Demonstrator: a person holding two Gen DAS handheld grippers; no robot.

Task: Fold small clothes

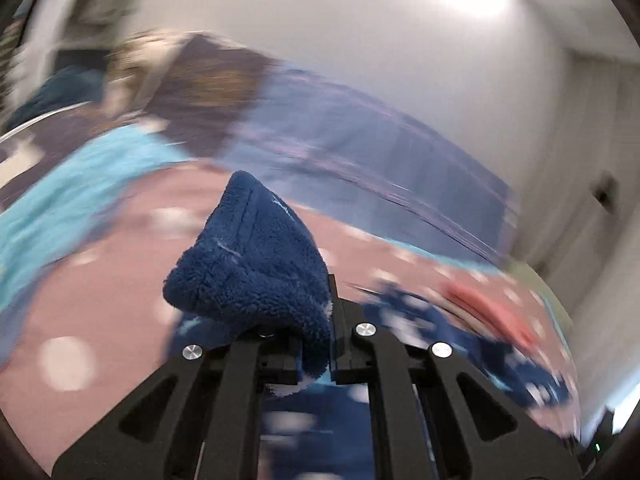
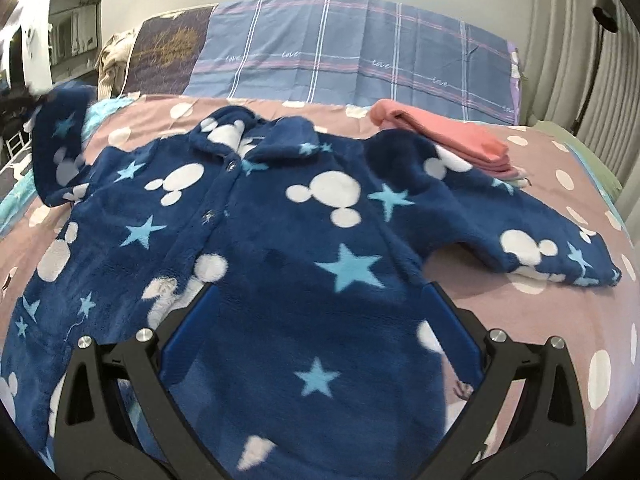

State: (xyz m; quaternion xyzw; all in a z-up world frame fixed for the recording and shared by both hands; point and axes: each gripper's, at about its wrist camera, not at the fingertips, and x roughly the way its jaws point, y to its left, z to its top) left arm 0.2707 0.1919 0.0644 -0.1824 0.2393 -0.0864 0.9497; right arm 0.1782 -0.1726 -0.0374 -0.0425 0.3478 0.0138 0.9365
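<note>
Currently the left gripper [image 1: 320, 344] pinches the sleeve cuff [image 1: 256, 256] of the blue fleece jacket [image 2: 280, 248], lifted at centre frame; right gripper [image 2: 320, 320] spread, empty, low over the hem; carry the sleeve across the chest, keep the body flat.

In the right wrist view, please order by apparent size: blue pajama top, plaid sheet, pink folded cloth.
1. Blue pajama top, though it lies nearest the camera.
2. Plaid sheet.
3. Pink folded cloth.
</note>
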